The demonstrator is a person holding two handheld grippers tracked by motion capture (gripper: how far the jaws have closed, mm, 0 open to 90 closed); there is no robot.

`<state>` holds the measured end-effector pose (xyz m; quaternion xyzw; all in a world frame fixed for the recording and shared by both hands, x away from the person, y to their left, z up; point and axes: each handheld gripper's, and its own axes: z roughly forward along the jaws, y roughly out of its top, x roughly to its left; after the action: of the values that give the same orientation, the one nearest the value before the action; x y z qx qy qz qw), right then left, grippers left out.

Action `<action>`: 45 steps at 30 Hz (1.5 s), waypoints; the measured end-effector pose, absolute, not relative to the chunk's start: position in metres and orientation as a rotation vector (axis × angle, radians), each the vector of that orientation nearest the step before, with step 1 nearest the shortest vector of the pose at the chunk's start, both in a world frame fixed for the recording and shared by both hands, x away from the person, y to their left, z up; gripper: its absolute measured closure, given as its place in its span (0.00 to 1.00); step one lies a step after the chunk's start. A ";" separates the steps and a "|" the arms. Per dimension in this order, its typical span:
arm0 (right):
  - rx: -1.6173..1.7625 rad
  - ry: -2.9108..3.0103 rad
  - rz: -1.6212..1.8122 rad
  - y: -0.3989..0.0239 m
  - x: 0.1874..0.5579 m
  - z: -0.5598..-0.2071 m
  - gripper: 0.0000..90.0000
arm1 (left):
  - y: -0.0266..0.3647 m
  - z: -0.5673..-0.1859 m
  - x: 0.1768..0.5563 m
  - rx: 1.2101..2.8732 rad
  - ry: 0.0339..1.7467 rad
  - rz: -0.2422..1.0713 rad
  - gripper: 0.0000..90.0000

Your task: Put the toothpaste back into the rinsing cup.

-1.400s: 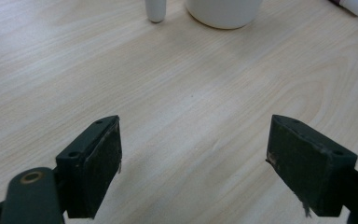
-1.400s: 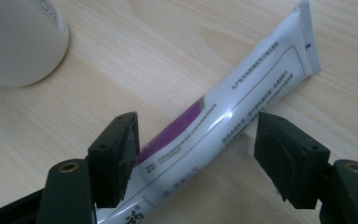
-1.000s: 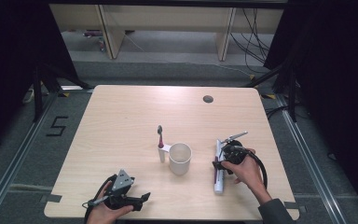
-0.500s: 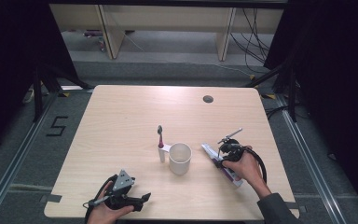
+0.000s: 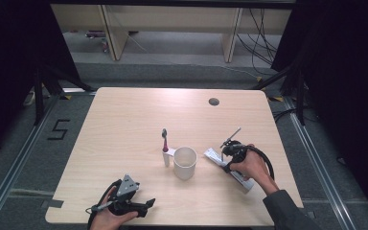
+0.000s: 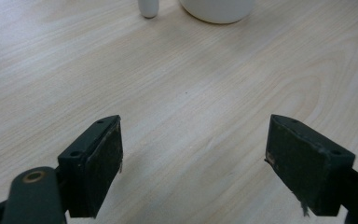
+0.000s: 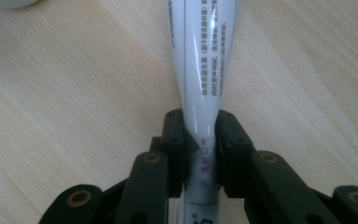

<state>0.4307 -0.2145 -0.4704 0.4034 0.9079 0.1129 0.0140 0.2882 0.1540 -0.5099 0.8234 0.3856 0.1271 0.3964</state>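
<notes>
The toothpaste tube (image 5: pixel 227 165), white and long, lies flat on the wooden table (image 5: pixel 124 124) in the high view, to the right of the white cup (image 5: pixel 185 163) and slanting from near the cup toward the table's near right corner. The right gripper (image 5: pixel 226 152) sits over the tube's upper end, held in the person's right hand (image 5: pixel 249 165), with its black cable looping round the wrist. Its jaws have just been closing, and the tube is between them. Just left of the cup a toothbrush (image 5: pixel 165 146) with a dark red neck stands upright in a small white base. The left gripper (image 5: pixel 141 207) rests low at the table's near edge in the left hand (image 5: pixel 106 218), well apart from the cup, its grey three-cornered plate on top.

In the left gripper view, the two black jaws stand wide apart with only bare wood grain between them, so this tool is released and holds nothing. The rounded bottom of the cup (image 6: pixel 216 10) and the foot of the toothbrush base (image 6: pixel 148 8) sit at the top edge, well ahead of the jaws.

In the right gripper view, the jaws are clenched on the toothpaste tube (image 7: pixel 203 70), pinching its narrow part from both sides. The tube widens as it runs away along the table, with small printed lines of text on it. A sliver of the cup (image 7: pixel 7 3) shows at the top left corner.
</notes>
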 end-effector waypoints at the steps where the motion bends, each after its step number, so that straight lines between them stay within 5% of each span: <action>1: 1.257 2.834 0.332 -0.213 0.432 -0.470 0.84 | 0.155 -0.510 0.288 2.096 0.968 0.321 0.21; 26: 1.083 2.938 0.088 -0.199 0.446 -0.473 0.84 | 0.155 -0.510 0.288 2.120 0.952 0.333 0.21; 45: 1.085 2.780 0.635 -0.222 0.440 -0.419 0.85 | 0.156 -0.510 0.289 2.101 0.976 0.333 0.21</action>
<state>0.4402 -0.2219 -0.4188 0.3552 0.9103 0.2078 0.0455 0.2888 0.1556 -0.5104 0.8267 0.3839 0.1311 0.3898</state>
